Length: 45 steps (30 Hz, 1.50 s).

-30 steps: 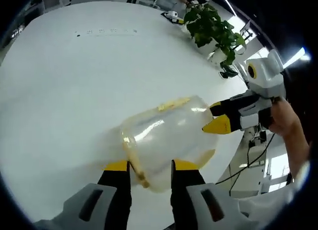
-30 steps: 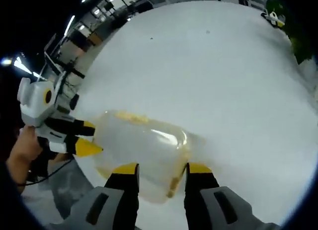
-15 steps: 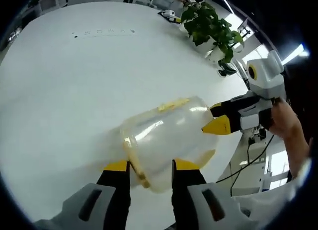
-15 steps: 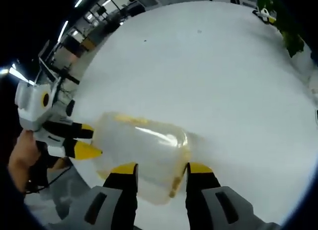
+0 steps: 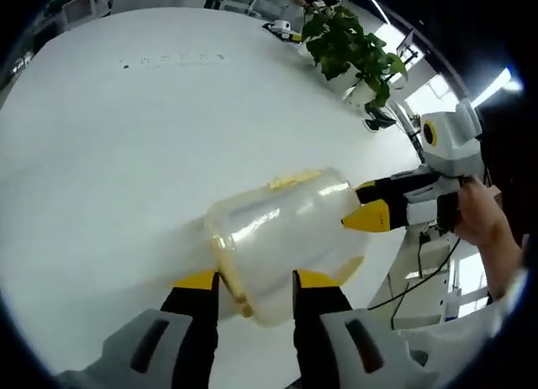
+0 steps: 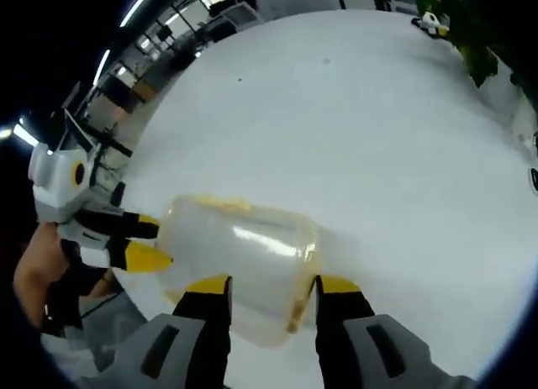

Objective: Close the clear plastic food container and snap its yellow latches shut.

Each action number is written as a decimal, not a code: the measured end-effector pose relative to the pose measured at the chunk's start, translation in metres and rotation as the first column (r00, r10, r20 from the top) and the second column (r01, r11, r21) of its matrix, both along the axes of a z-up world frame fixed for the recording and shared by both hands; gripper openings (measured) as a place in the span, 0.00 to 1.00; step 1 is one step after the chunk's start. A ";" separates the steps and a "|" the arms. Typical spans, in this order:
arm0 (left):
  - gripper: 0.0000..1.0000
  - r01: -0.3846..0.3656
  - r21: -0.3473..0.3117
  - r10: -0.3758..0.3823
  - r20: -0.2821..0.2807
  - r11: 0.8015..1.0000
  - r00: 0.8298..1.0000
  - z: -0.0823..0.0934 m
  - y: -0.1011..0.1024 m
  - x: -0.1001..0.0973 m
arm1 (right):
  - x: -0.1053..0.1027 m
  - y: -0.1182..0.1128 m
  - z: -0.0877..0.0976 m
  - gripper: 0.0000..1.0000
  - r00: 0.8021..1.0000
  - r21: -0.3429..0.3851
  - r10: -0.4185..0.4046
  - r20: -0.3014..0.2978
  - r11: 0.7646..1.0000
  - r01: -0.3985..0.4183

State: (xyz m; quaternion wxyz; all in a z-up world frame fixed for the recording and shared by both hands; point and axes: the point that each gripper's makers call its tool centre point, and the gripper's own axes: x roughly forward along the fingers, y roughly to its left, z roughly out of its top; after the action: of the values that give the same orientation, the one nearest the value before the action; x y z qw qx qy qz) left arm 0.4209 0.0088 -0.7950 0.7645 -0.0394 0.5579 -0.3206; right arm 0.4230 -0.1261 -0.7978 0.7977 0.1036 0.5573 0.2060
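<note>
My left tool (image 5: 252, 281) and right tool (image 6: 271, 284) each pinch an end of the clear container (image 5: 282, 238) above the white counter (image 5: 109, 145). I judge I should squeeze evenly, pressing each yellow latch (image 5: 231, 280) flat until it clicks.

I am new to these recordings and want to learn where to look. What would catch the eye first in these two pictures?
First, the clear plastic food container with yellow trim, held over the white table near its edge, between two grippers. The left gripper clamps one end with its yellow-tipped fingers, and the right gripper clamps the opposite end. Next, the leafy green potted plant at the table's far edge in the left gripper view.
</note>
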 end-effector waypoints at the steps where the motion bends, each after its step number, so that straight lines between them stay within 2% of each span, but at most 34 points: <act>1: 0.34 0.001 -0.003 -0.001 0.002 1.000 1.000 0.000 0.000 0.000 | -0.001 0.001 -0.001 0.39 1.000 0.005 0.007 0.001 1.000 -0.007; 4: 0.34 0.006 -0.020 -0.006 0.000 1.000 1.000 0.001 -0.001 -0.001 | -0.002 0.001 0.000 0.41 0.999 0.001 0.030 0.017 1.000 -0.030; 6: 0.34 0.014 -0.028 -0.014 -0.014 1.000 1.000 0.000 -0.002 -0.002 | 0.000 0.000 0.001 0.41 0.995 -0.032 0.086 0.047 0.996 -0.085; 8: 0.34 0.018 -0.028 -0.019 -0.016 0.999 1.000 0.001 -0.002 -0.003 | -0.002 0.001 0.002 0.41 0.994 -0.039 0.104 0.046 0.994 -0.102; 10: 0.34 0.027 -0.028 -0.027 -0.008 0.999 1.000 0.002 -0.002 -0.002 | -0.002 -0.001 0.002 0.42 0.985 -0.078 0.163 0.055 0.984 -0.159; 11: 0.34 0.032 -0.034 -0.032 0.010 0.999 0.999 0.005 -0.003 0.000 | -0.002 -0.002 0.003 0.43 0.974 -0.110 0.216 0.068 0.972 -0.207; 13: 0.35 0.037 -0.029 -0.036 0.035 0.999 0.999 0.009 -0.003 0.002 | -0.003 -0.002 0.003 0.46 0.974 -0.124 0.219 0.063 0.970 -0.210; 17: 0.35 0.061 -0.024 -0.060 0.044 0.998 0.997 0.011 -0.004 0.003 | -0.002 -0.003 0.004 0.48 0.960 -0.159 0.270 0.071 0.953 -0.256; 22: 0.35 0.106 0.000 -0.105 0.074 0.994 0.992 0.013 -0.001 0.002 | -0.006 -0.005 0.006 0.48 0.930 -0.205 0.360 0.072 0.918 -0.339; 32: 0.35 0.183 0.056 -0.189 0.115 0.981 0.975 0.017 0.006 0.000 | -0.010 -0.007 0.008 0.46 0.888 -0.236 0.454 0.069 0.873 -0.428; 33: 0.35 0.196 0.065 -0.202 0.122 0.979 0.972 0.018 0.007 0.000 | -0.010 -0.007 0.009 0.46 0.874 -0.250 0.480 0.073 0.857 -0.450; 42: 0.35 0.234 0.086 -0.245 0.151 0.968 0.958 0.031 0.009 0.003 | -0.008 -0.006 0.017 0.45 0.825 -0.281 0.558 0.092 0.809 -0.516; 45: 0.35 0.252 0.101 -0.266 0.170 0.962 0.949 0.036 0.009 0.005 | -0.008 -0.005 0.021 0.45 0.795 -0.303 0.598 0.100 0.780 -0.548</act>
State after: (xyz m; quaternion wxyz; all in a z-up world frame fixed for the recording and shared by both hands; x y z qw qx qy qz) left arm 0.4262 0.0175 -0.7589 0.7644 0.0937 0.4981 -0.3985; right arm 0.4153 -0.1309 -0.7768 0.7527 -0.1965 0.5050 0.3739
